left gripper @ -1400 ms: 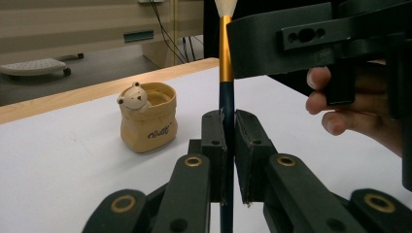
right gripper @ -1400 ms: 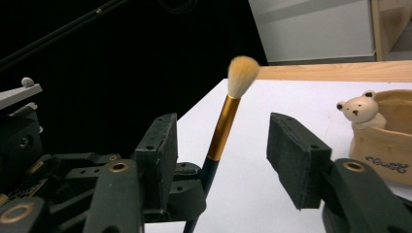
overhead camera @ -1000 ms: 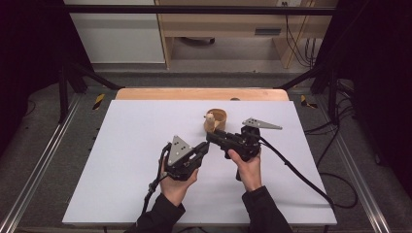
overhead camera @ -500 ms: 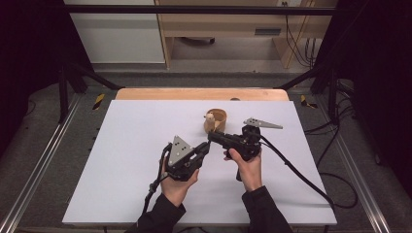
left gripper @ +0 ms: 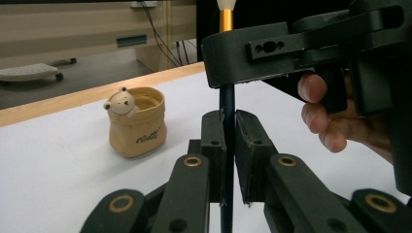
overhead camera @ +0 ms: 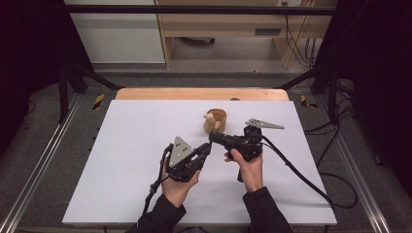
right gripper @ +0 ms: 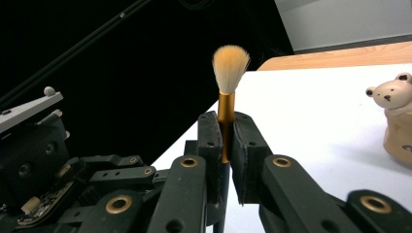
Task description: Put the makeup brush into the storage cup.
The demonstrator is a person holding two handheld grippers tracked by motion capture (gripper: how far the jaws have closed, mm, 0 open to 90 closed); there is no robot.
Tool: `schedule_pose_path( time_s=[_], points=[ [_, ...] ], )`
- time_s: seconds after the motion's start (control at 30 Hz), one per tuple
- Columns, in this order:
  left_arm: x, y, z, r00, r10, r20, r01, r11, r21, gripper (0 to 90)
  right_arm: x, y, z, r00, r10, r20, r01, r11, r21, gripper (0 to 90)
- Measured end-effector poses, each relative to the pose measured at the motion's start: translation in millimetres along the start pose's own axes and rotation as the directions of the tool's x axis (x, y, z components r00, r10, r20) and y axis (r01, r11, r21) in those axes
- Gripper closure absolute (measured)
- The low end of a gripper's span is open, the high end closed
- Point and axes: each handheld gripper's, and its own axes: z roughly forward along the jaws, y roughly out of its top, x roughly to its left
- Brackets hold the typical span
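Brush [right gripper: 229, 77] is standing upright betw. both claws above the worktop [overhead camera: 121, 145], left claw [left gripper: 228, 141] clamping its dark handle, right claw [right gripper: 224, 141] having just been closing onto the gold ferrule, so uneven pulling w/ either hand is risking twisting it loose before reaching the bear pot [left gripper: 136, 121].

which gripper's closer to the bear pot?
Right. The right gripper sits just in front of the bear pot; the left gripper is lower, farther back. Both clamp the brush.

Place: a lab recording bay
Frame: black metal struts [overhead camera: 73, 73] around the white surface [overhead camera: 121, 145]
Floor: grey carpet [overhead camera: 43, 145], loose cables [overhead camera: 340, 194]
Behind: plain wooden bench [overhead camera: 218, 19]
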Motion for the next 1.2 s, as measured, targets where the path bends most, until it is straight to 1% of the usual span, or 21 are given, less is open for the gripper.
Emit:
schedule_pose_path(
  time_s=[0.03,0.07,0.1,0.13,0.27,0.3,0.33,0.37,0.43,0.47,0.5,0.63,0.7,0.73,0.8,0.83,0.9,1.0,1.1,1.2],
  points=[
    [1.0,0.2,0.1,1.0,0.001,0.005,-0.001,1.0,0.001,80.8,0.2,0.3,-0.7,1.0,-0.004,0.002,0.004,1.0,0.002,83.9],
    [2.4,0.7,0.1,0.9999,-0.002,0.011,0.002,1.0,0.0,74.7,-0.1,0.3,-1.2,0.9999,-0.01,0.003,0.01,1.0,0.0,83.9],
    [4.1,1.1,-0.4,0.9995,-0.006,0.03,0.006,1.0,-0.004,70.0,0.1,0.7,-2.2,0.9999,-0.011,0.008,0.011,1.0,0.0,83.9],
    [5.9,1.9,-1.7,0.9991,-0.006,0.043,0.007,0.9999,-0.009,67.4,-0.3,1.0,-3.1,0.9997,-0.022,0.012,0.022,1.0,-0.005,83.9],
    [10.9,5.1,-5.1,0.9983,0.008,0.057,-0.007,1.0,-0.005,54.8,-1.5,3.3,-6.9,0.9976,-0.053,0.045,0.053,0.998,-0.013,84.0],
    [12.4,5.9,-6.1,0.9981,0.004,0.062,-0.004,1.0,0.0,52.9,-1.1,3.8,-8.1,0.997,-0.055,0.055,0.055,0.998,-0.007,84.0],
    [14.3,6.9,-7.3,0.9977,0.007,0.068,-0.007,0.9999,0.008,51.5,-1.7,4.0,-9.1,0.9956,-0.071,0.061,0.072,0.997,-0.006,83.9],
    [15.6,7.7,-8.1,0.9973,0.011,0.072,-0.012,0.9998,0.013,49.8,-1.6,4.0,-10.4,0.9952,-0.075,0.062,0.076,0.997,-0.008,84.0],
    [18.9,9.9,-11.5,0.9966,0.035,0.075,-0.037,0.999,0.024,46.7,-1.9,4.5,-12.8,0.9941,-0.086,0.066,0.087,0.996,-0.014,84.0],
    [20.4,10.7,-13.3,0.996,0.045,0.078,-0.047,0.9985,0.027,45.0,-1.7,4.9,-14.2,0.9942,-0.084,0.067,0.085,0.996,-0.015,84.0],
    [22.5,11.8,-15.6,0.9952,0.048,0.085,-0.051,0.9982,0.03,43.6,-2.1,5.2,-15.3,0.9933,-0.092,0.07,0.093,0.995,-0.02,84.0],
    [28.8,13.6,-21.7,0.9939,0.064,0.09,-0.067,0.9972,0.034,36.7,-1.7,7.1,-19.0,0.9903,-0.115,0.078,0.117,0.993,-0.021,83.9],
    [32.5,13.0,-24.5,0.9941,0.07,0.082,-0.074,0.9963,0.042,32.0,-1.3,8.0,-20.9,0.9878,-0.131,0.084,0.133,0.991,-0.021,83.9],
    [34.7,12.4,-25.1,0.9941,0.069,0.083,-0.073,0.9961,0.049,29.4,-1.5,8.2,-21.5,0.986,-0.142,0.087,0.145,0.989,-0.023,83.9],
    [39.8,11.0,-26.4,0.9938,0.059,0.095,-0.066,0.9955,0.068,26.0,-1.8,8.7,-22.1,0.984,-0.151,0.094,0.154,0.988,-0.017,83.9],
    [42.7,9.6,-27.9,0.9937,0.063,0.093,-0.07,0.9948,0.074,24.1,-2.0,8.7,-22.3,0.9826,-0.156,0.101,0.158,0.987,-0.016,83.8],
    [46.6,7.3,-30.6,0.9944,0.064,0.084,-0.07,0.9948,0.073,21.2,-1.9,9.2,-23.4,0.9801,-0.164,0.111,0.166,0.986,-0.009,83.9],
    [54.6,3.0,-35.9,0.9951,0.049,0.086,-0.055,0.9956,0.076,17.5,-2.3,9.8,-24.3,0.9778,-0.173,0.118,0.175,0.984,-0.008,83.9],
    [62.4,-1.5,-42.1,0.9971,0.036,0.067,-0.041,0.9965,0.073,14.9,-2.7,10.7,-26.2,0.9717,-0.196,0.132,0.199,0.98,-0.007,83.8],
    [70.7,-6.3,-48.5,0.9992,0.017,0.037,-0.019,0.9977,0.064,13.1,-3.3,11.2,-27.4,0.9676,-0.207,0.144,0.21,0.978,-0.005,83.7]
  ],
)
